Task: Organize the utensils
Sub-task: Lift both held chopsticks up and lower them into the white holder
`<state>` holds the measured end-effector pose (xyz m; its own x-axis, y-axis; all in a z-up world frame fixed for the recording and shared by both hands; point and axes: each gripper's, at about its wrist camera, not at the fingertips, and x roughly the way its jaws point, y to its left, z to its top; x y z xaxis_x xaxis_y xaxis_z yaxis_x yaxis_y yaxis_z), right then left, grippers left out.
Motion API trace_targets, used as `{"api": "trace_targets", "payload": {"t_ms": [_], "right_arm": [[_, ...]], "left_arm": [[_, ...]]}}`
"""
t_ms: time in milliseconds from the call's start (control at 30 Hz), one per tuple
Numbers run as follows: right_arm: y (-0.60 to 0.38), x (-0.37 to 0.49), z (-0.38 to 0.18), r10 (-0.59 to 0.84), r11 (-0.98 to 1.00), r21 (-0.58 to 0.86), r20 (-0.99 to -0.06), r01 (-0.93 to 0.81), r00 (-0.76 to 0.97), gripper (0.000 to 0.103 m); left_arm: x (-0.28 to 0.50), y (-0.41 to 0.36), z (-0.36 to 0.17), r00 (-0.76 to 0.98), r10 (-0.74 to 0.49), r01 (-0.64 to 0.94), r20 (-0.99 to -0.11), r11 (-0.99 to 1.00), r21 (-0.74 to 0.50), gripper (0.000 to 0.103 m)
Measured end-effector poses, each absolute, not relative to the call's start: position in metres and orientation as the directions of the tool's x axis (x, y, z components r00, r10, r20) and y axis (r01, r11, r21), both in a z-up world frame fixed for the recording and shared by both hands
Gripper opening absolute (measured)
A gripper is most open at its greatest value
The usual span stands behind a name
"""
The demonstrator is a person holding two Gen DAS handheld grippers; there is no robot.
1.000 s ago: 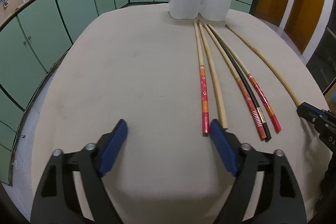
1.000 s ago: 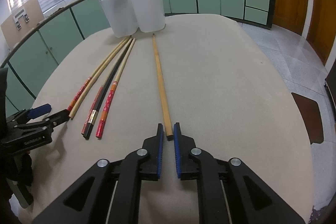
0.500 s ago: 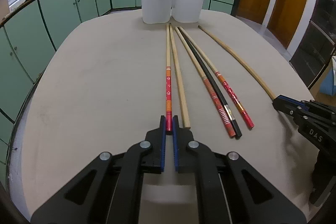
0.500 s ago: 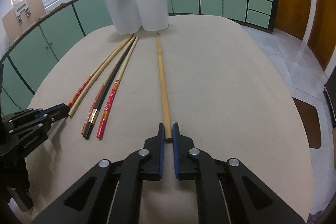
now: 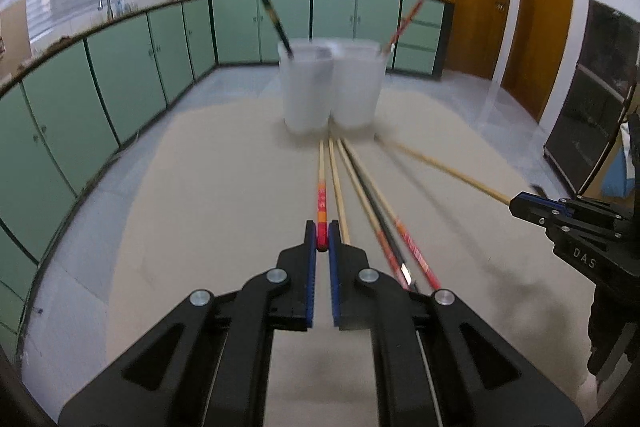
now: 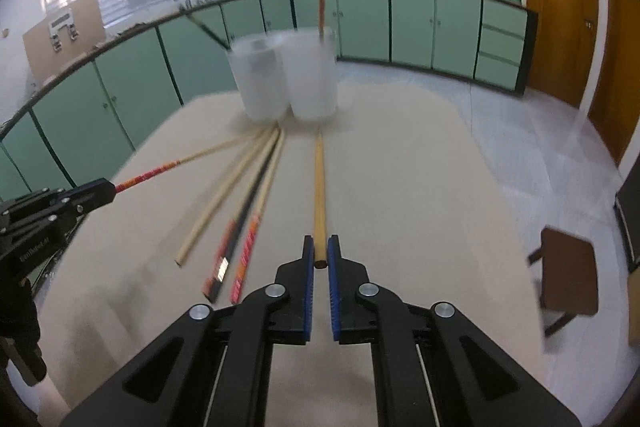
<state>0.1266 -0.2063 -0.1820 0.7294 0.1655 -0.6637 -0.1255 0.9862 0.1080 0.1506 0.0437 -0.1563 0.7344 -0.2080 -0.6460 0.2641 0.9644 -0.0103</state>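
Left gripper: fingers closed tight on the near end of the red-patterned chopstick, whose far tip points toward the cups. Right gripper: fingers pinched on the near end of the plain yellow chopstick, same pose. Both sticks look lifted at the held end; whether the far tips touch the counter is unclear with the blur.

Step in hand: pick-up done on both sides, lift and carry starting.

Left on the counter between the two held sticks: a plain wooden chopstick, a black one and two more red-banded ones, fanned side by side, far tips near the cups.

Far end: two white cups standing touching each other, left one with a dark stick in it, right one with a red stick.

Next move likely calls for raising each stick clear, tilting it toward upright, and dropping it tip-first into a cup, probably sorted by type. Long sticks held at one end: watch for swing and for knocking the cups.
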Motion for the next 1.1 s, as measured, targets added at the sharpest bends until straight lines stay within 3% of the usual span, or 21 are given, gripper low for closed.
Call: {"api": "trace_targets", "payload": {"t_ms": [333, 833, 1100], "right_arm": [[-0.213, 0.133, -0.105, 0.210, 0.977, 0.102, -0.565, -0.185, 0.798, 0.007], [-0.207, 0.176, -0.016, 0.331, 0.942, 0.118, -0.478, -0.315, 0.813, 0.007], [-0.213, 0.215, 0.051, 0.328, 0.945, 0.114, -0.344, -0.307, 0.880, 0.007]], "left_arm": [[0.154, 0.045, -0.082, 0.808, -0.268, 0.304, -0.524, 0.952, -0.018, 0.005], [0.181, 0.036, -0.017, 0.825, -0.364, 0.387, -0.432, 0.921, -0.035, 0.005], [0.213, 0.024, 0.035, 0.884, -0.359, 0.377, -0.298, 0.926, 0.003, 0.005]]}}
